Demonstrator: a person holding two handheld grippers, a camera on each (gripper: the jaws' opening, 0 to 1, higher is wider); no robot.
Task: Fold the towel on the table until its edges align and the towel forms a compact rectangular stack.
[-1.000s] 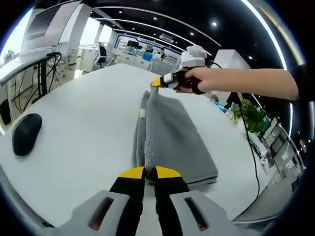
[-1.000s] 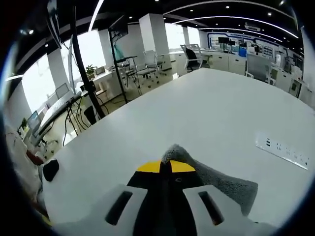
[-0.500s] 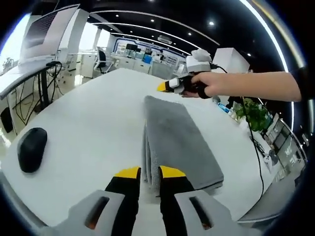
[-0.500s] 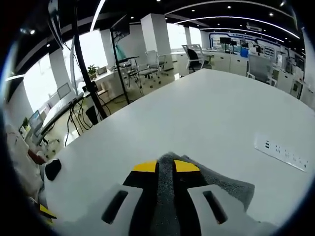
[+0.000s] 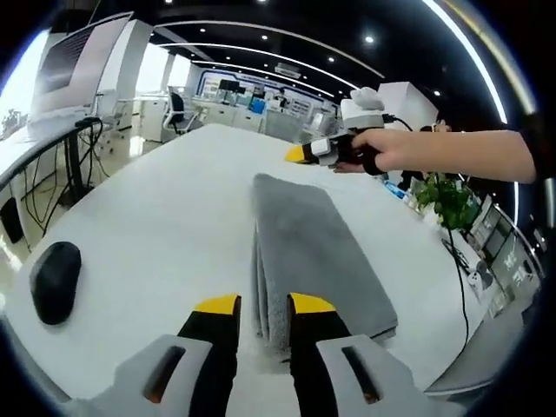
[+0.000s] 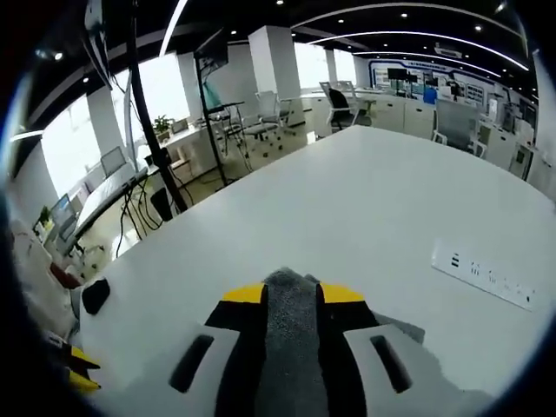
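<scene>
The grey towel (image 5: 313, 243) lies on the white table (image 5: 156, 208) as a long folded strip with stacked layers showing at its near end. My left gripper (image 5: 263, 306) stands open just before that near end, its yellow-tipped jaws apart on either side of the folded edge. At the towel's far end a hand holds my right gripper (image 5: 294, 155) just above the table. In the right gripper view, the right gripper (image 6: 292, 295) is open, and the towel (image 6: 291, 326) shows in the gap between its jaws.
A black mouse (image 5: 54, 281) lies on the table to the left of the towel, and the mouse (image 6: 94, 295) also appears near the table edge. A socket strip (image 6: 482, 274) is set into the table. A plant (image 5: 447, 204) and a cable (image 5: 452, 287) sit past the right edge.
Both grippers have opened and let go of the towel's ends. The towel has settled flat on the table, and both grippers have drawn back slightly.
</scene>
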